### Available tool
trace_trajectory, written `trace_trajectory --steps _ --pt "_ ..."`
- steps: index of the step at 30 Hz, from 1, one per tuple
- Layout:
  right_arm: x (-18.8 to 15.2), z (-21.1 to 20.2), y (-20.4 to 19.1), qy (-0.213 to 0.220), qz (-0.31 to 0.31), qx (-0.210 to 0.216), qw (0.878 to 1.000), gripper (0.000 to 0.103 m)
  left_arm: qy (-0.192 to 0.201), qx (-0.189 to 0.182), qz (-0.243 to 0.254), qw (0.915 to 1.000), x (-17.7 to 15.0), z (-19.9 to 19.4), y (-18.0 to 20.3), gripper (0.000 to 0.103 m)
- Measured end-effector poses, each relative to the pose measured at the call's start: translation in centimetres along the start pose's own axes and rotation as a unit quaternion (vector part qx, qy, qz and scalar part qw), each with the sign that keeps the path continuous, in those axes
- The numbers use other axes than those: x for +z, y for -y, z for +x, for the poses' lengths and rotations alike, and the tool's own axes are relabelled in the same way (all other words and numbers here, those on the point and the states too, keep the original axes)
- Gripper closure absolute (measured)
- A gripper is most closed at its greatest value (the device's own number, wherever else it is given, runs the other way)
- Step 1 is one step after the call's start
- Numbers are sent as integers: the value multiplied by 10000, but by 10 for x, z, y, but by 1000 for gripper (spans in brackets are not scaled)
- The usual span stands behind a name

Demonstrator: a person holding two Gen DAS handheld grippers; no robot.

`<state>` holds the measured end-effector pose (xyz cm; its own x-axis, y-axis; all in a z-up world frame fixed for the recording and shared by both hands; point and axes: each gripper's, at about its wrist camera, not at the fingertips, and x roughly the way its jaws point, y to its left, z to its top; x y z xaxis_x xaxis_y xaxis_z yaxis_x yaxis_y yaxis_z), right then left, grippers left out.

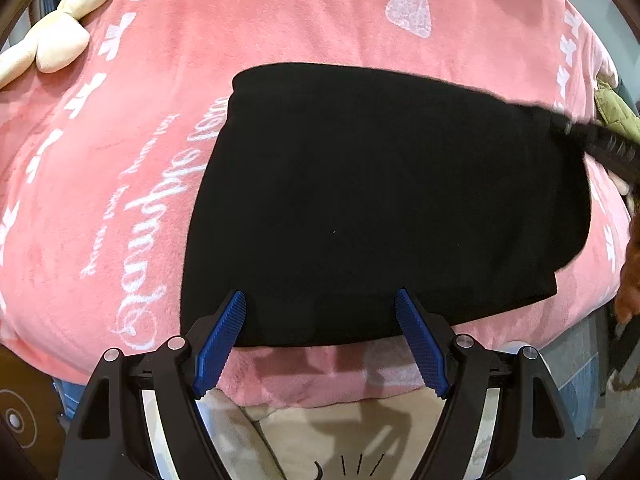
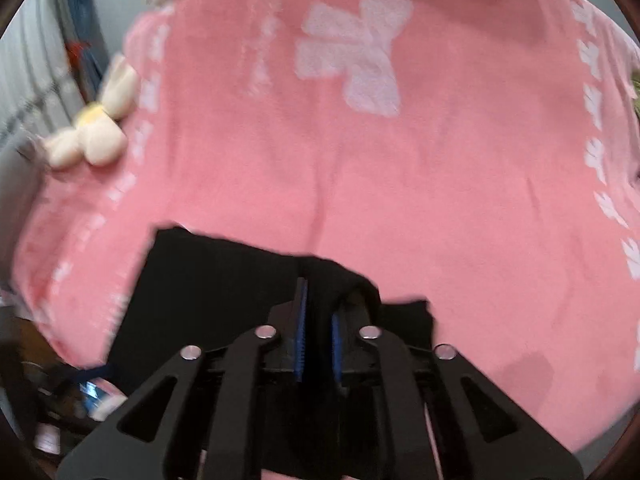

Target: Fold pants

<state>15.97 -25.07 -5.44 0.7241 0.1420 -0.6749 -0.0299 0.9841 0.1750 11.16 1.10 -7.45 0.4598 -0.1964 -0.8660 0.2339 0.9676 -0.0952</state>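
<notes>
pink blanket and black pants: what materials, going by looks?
Pink blanket: looks like plush fleece, soft matte nap, with shaded brush marks and white printed lettering.
Black pants: probably a matte knit or fleece; no sheen, no visible weave, and a speck of lint shows. Uncertain.

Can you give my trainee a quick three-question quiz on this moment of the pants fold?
1. True or false: the left gripper has its jaws clamped on the black pants.
2. What lies under the pants? A) a wooden table B) a pink blanket C) a white towel
3. What is between the right gripper's jaws?

Key:
1. False. The jaws stand wide apart above the pants' near edge, gripping nothing.
2. B.
3. A bunched fold of the black pants, pinched at their edge.
</notes>
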Motion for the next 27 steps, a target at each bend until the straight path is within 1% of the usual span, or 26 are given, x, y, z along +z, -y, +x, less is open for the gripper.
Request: trace_trajectory --steps 1,2,3,4,5,6,7,8,9,10,11,13,16,18,20,22,23,24,25,26,27 --pt "-9 15 5 -211 -7 -203 9996 81 -7 15 8 10000 0 2 1 28" --pt "-22 38 12 -633 79 -401 9972 81 -19 24 18 10000 0 3 2 28" --pt "-32 48 21 -891 353 -497 9941 81 -30 51 31 10000 -1 5 3 28" --pt "-38 46 27 -936 626 -398 9929 81 -25 105 58 9999 -2 5 5 28" --pt "-45 35 36 -768 1045 31 9915 80 -13 138 90 9999 -4 4 6 28" --pt "-50 26 41 -625 1328 293 9887 69 -17 145 106 9998 -5 4 6 28" --pt "-56 18 46 -525 1589 490 9847 61 -18 147 96 9998 -6 5 6 28" --pt "-64 9 50 -487 1848 712 9790 59 -10 147 66 9999 -6 5 5 28" --pt "-71 5 53 -511 1965 860 9754 59 6 141 13 9999 -7 4 3 28" --pt "-81 0 53 -608 2074 1092 9702 59 25 129 -47 9999 -7 3 1 28" --pt "-87 -2 52 -690 2106 1221 9675 59 41 122 -102 9999 -8 3 -1 28" --pt "-100 -10 50 -728 2085 1313 9664 59 45 142 -147 9998 -10 2 -5 28" --pt "-121 -17 40 -725 1875 1330 9705 59 71 216 -192 9996 -14 0 -11 28" --pt "-125 -15 32 -782 1613 1165 9769 59 58 247 -233 9994 -18 -1 -13 28" --pt "-124 -12 16 -760 1136 932 9862 59 48 257 -257 9993 -20 -3 -15 28" --pt "-122 -6 4 -737 793 784 9910 59 50 261 -262 9993 -22 -7 -15 28" --pt "-119 1 -4 -707 685 677 9928 59 55 258 -256 9993 -23 -8 -15 28" --pt "-121 1 -3 -677 639 628 9937 59 64 275 -253 9993 -24 -10 -15 28" --pt "-119 6 -6 -659 573 472 9951 60 69 284 -252 9993 -25 -11 -14 28" --pt "-117 12 -8 -663 503 353 9959 67 72 289 -253 9992 -25 -12 -15 28" --pt "-115 17 -8 -646 469 268 9964 75 75 302 -258 9992 -26 -12 -15 28"
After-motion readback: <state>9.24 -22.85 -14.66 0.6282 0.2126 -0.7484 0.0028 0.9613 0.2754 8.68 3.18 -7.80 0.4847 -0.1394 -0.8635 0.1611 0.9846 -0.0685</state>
